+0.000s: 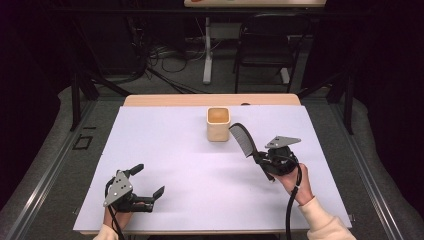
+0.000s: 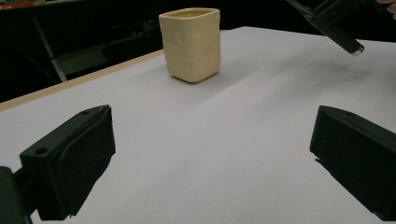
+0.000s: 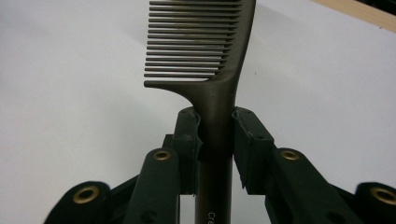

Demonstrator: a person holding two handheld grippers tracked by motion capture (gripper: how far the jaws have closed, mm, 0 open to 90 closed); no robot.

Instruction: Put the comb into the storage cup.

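A dark comb [image 1: 242, 139] is held by its handle in my right gripper [image 1: 261, 159], whose jaws are shut on it; the toothed end points up and away toward the cup. In the right gripper view the comb [image 3: 215, 84] runs straight up between the two pads [image 3: 189, 135]. A cream square cup [image 1: 218, 124] stands upright at the middle back of the white mat, just left of the comb's tip. My left gripper [image 1: 148, 181] rests at the front left, open with nothing between its jaws. In the left gripper view the cup [image 2: 191, 43] stands ahead, well beyond the jaws.
The white mat [image 1: 175, 150] covers most of the wooden table [image 1: 150, 100]. Behind the table are a dark chair [image 1: 265, 50], a white stand leg [image 1: 207, 55] and floor cables. The comb's handle end [image 2: 345, 43] shows at the upper right of the left gripper view.
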